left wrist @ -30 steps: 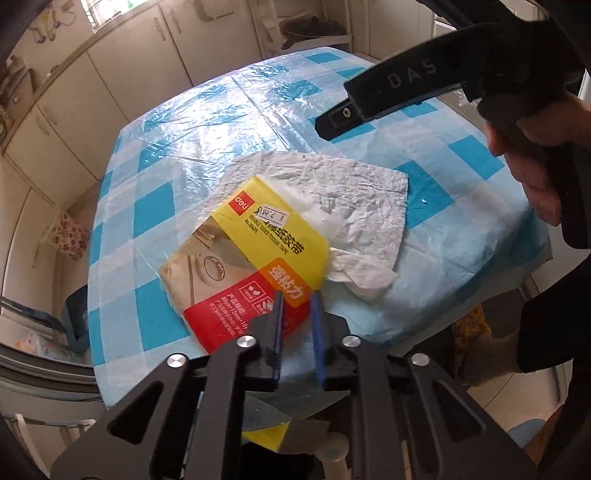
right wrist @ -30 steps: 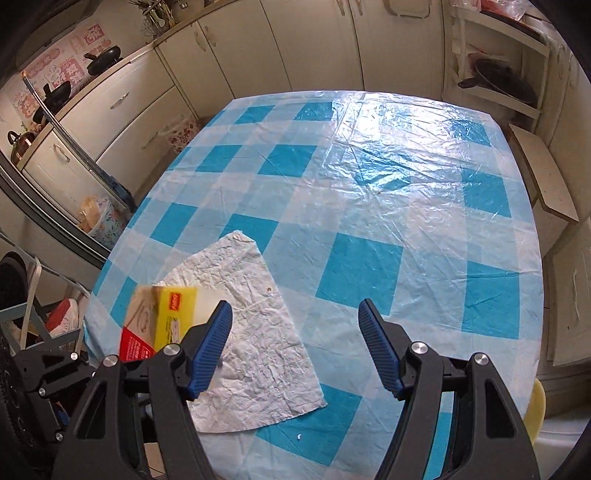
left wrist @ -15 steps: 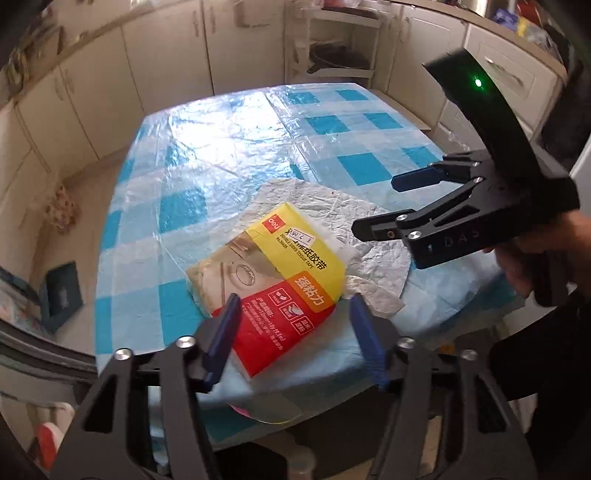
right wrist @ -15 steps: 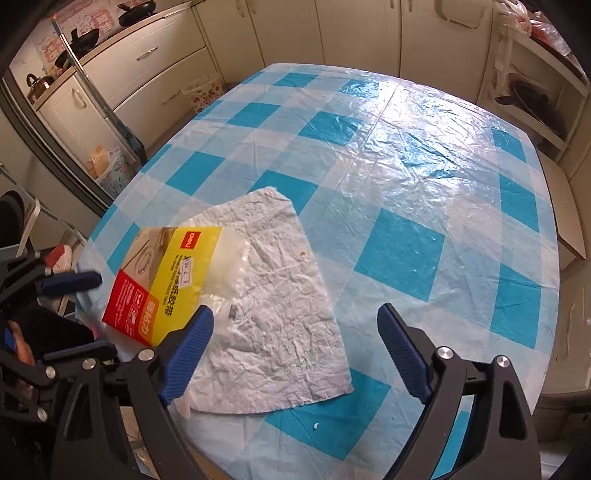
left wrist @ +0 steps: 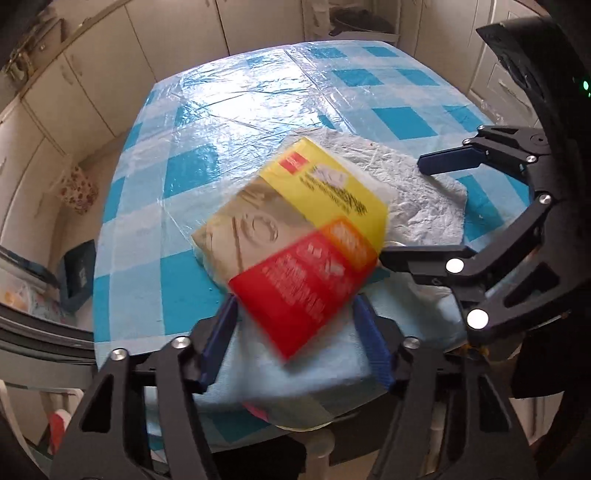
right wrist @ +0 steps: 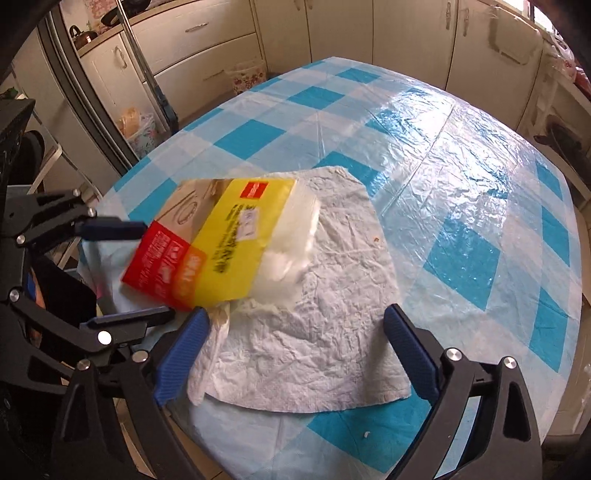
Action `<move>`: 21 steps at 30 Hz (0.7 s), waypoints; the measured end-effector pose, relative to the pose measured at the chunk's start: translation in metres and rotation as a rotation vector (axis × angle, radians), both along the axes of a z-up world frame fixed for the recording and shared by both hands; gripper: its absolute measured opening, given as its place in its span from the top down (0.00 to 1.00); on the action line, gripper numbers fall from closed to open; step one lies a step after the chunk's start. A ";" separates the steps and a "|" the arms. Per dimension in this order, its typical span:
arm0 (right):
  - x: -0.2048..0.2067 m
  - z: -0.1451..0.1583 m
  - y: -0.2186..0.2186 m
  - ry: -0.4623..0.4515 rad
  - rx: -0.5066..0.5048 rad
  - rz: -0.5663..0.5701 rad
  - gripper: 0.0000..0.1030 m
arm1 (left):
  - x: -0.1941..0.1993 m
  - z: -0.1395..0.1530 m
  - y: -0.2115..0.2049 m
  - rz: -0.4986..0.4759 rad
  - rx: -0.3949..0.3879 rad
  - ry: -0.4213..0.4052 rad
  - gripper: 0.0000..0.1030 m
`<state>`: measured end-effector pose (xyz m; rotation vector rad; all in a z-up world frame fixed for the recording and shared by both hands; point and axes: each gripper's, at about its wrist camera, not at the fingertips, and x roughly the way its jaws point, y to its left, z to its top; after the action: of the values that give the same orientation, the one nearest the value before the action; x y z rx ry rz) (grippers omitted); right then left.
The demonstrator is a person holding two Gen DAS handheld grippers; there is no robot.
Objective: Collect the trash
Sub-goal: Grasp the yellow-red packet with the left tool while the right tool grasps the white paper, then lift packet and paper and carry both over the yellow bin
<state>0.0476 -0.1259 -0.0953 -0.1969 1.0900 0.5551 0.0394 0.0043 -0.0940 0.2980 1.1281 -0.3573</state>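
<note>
A yellow, red and tan tape package [left wrist: 295, 240] lies blurred and tilted at the near table edge, partly on a crumpled white paper towel [left wrist: 413, 199]. My left gripper [left wrist: 295, 325] is open, its blue pads either side of the package's red end without gripping it. In the right wrist view the package [right wrist: 221, 251] sits left of the towel [right wrist: 325, 314]. My right gripper [right wrist: 295, 354] is open over the towel's near part. It also shows in the left wrist view [left wrist: 432, 210], and the left gripper shows in the right wrist view [right wrist: 144, 273].
The table [right wrist: 461, 155] has a blue and white checked cloth under clear plastic. Cream cabinets [right wrist: 406, 33] line the walls. A floral bag [left wrist: 77, 188] stands on the floor to the left. A small white crumb [right wrist: 365, 435] lies near the table's front edge.
My left gripper went from shut to open and let go of the package, which now tips toward the camera. My right gripper moved down and closer over the towel.
</note>
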 end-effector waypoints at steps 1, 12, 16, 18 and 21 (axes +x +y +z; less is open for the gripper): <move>-0.001 0.000 0.002 -0.021 -0.027 0.014 0.18 | 0.000 0.000 0.000 0.008 -0.014 0.008 0.70; -0.002 0.007 -0.022 -0.031 0.005 -0.012 0.92 | 0.003 0.017 0.007 0.047 -0.087 -0.034 0.96; -0.002 0.011 -0.034 -0.012 0.051 -0.038 0.95 | 0.006 0.027 0.013 0.070 -0.150 -0.037 0.97; -0.003 0.015 -0.043 -0.017 0.063 -0.060 0.95 | 0.006 0.031 0.013 0.076 -0.176 -0.040 0.97; -0.005 0.023 -0.061 -0.029 0.082 -0.104 0.95 | 0.005 0.038 0.008 0.073 -0.207 -0.053 0.97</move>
<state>0.0426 -0.1871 -0.0721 -0.0757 1.0414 0.5010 0.0448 0.0127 -0.0563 0.0830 1.0374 -0.3958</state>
